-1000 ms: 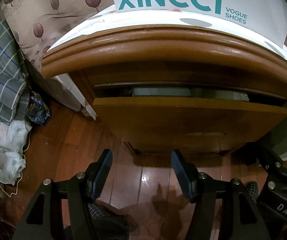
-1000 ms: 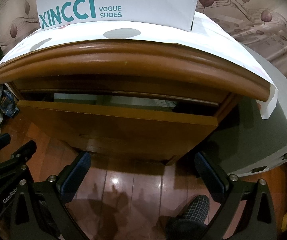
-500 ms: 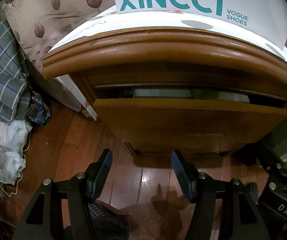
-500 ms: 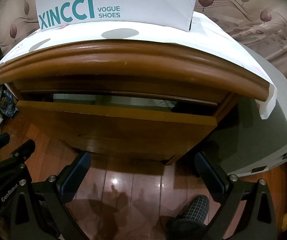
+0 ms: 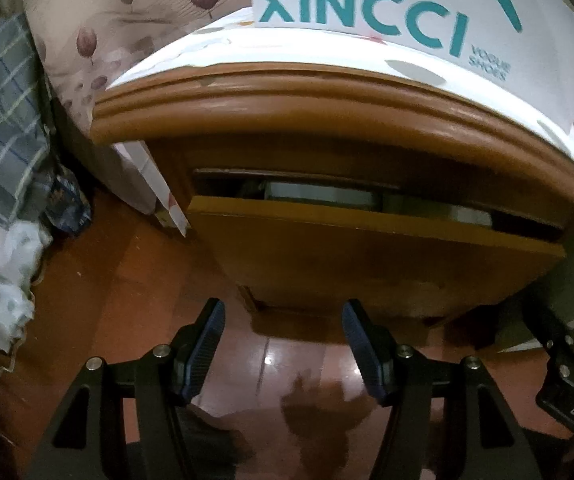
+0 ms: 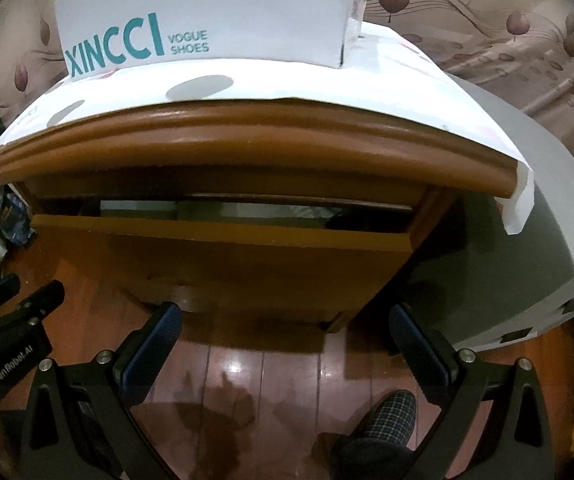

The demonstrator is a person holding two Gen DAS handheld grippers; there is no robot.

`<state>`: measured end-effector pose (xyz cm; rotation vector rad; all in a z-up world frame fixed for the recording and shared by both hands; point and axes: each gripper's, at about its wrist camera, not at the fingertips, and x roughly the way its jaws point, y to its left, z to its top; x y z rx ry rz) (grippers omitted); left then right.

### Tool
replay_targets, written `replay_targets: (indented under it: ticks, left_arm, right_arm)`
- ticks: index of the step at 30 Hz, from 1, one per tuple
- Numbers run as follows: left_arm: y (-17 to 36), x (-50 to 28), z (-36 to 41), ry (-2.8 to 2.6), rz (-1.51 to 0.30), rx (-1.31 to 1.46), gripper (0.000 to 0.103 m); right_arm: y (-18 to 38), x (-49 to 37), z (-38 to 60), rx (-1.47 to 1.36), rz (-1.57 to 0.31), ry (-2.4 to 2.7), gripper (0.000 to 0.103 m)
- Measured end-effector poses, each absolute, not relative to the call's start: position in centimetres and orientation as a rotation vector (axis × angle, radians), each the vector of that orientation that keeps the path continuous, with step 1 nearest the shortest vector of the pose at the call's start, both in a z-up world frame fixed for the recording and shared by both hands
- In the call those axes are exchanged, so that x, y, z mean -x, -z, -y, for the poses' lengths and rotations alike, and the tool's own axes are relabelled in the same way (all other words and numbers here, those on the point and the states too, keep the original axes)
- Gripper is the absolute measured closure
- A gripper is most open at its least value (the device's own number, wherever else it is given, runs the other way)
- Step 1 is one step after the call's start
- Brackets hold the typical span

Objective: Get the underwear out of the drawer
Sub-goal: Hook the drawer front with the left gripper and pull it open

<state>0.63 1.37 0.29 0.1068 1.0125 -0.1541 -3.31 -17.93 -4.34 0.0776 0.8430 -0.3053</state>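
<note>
Glossy wooden floorboards (image 6: 271,364) lie beneath my two tools, both tilted down toward the floor in front of a bedside cabinet (image 5: 327,120). My left hand-held gripper (image 5: 283,332) hangs half-spread, nothing between its blue pads; my right hand-held gripper (image 6: 287,332) stands wider, equally empty. Just beyond them the drawer (image 6: 223,256) is pulled slightly out, and pale folded fabric shows through the gap, though I cannot tell whether it is the underwear. Farther back, a white shoe box (image 6: 215,12) sits on the paper-covered top, before leaf-patterned bedding (image 6: 507,28).
</note>
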Motion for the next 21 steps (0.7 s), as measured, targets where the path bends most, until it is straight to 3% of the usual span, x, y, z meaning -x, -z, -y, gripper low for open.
replay_targets:
  ticks: [12,21]
  left_arm:
    - [-0.2,-2.6,-4.5,0.209,-1.099,0.258,0.04]
    - [1.3,-4.5,-7.1,0.23,-1.129,0.569,0.031]
  right_arm:
    - [3.1,4.0,20.0,-0.128,-0.823,0.319,0.0]
    - [1.9,4.7,22.1,-0.192,-0.792,0.333,0.0]
